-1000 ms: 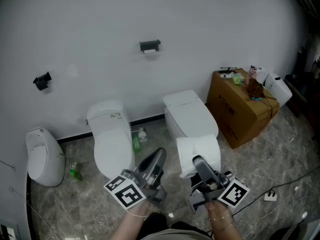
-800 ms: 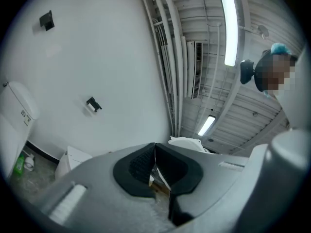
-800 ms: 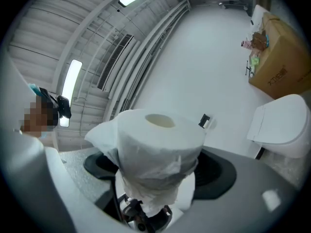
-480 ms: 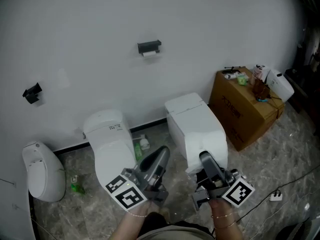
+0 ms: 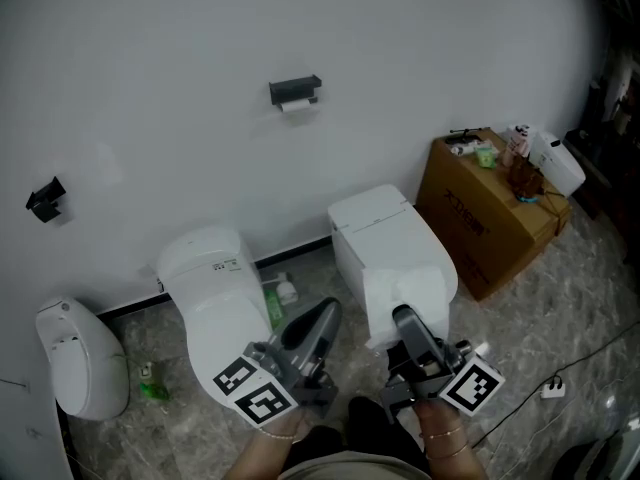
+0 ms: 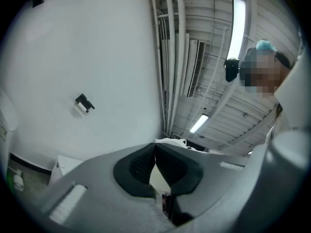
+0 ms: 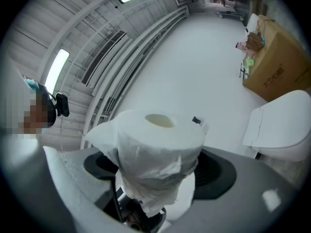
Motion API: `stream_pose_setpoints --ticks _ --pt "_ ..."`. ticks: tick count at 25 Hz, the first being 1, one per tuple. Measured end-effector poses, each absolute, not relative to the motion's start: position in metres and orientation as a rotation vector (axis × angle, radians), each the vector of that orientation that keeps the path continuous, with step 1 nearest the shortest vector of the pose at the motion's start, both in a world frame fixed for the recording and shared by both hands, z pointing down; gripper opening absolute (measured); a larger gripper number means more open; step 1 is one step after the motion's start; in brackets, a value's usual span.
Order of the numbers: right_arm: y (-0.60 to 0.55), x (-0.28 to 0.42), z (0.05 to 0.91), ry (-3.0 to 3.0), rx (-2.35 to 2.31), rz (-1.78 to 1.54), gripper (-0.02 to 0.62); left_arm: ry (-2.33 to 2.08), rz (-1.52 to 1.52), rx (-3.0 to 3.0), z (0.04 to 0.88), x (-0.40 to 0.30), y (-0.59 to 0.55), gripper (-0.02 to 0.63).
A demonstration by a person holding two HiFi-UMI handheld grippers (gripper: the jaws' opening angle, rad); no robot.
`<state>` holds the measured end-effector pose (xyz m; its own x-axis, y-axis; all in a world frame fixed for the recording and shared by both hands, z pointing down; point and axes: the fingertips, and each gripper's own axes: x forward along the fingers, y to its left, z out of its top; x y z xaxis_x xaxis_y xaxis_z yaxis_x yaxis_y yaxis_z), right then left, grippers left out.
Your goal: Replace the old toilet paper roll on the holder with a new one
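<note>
So the holder (image 5: 295, 90) is up on the white wall (image 5: 450, 48). The old roll (image 5: 297, 106) is in it and only shows as a thin white bit just under the black cover. Everything else sits well below the holder.

The new roll (image 5: 402, 290) isn't anywhere near it yet. It's far down and a little right of the holder, clamped in the right claw (image 5: 405, 320). In the right gripper view the dark pads (image 7: 218, 174) squeeze it from both sides. It stands upright with the core hole facing up and loose wrinkly paper wrapped round its lower half. The holder peeks out tiny just past its top right edge.

The left claw (image 5: 325, 318) is also way below the holder, almost straight under it, and its jaws are pressed together. In the left gripper view the pads (image 6: 138, 166) meet in one closed line.

Between the holder and the claws are two toilets. The left toilet (image 5: 215, 288) is below-left of the holder and the right toilet (image 5: 385, 230) is below-right. In the head view the new roll overlaps the right toilet's front. A cardboard box (image 5: 480, 213) sits low against the wall, off to the holder's right, with small odds and ends on top.
</note>
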<state>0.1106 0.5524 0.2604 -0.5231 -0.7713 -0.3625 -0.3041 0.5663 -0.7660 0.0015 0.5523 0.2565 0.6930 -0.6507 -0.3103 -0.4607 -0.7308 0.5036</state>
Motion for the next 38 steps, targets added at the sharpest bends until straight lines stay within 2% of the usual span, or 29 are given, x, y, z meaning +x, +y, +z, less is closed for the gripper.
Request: stream_pose_setpoints --ticks 14,25,38 --pt "0.396 0.104 0.275 2.15 -0.778 -0.922 0.449 -0.988 -0.703 2.447 0.27 -0.009 0.403 0.006" --pt "0.254 0.144 0.246 2.195 -0.666 -0.859 0.449 -1.006 -0.756 2.474 0.246 0.034 0.271 0.006" --pt "0.17 0.165 0.261 2.21 -0.642 -0.929 0.449 -1.098 -0.786 2.328 0.272 0.037 0.187 0.006"
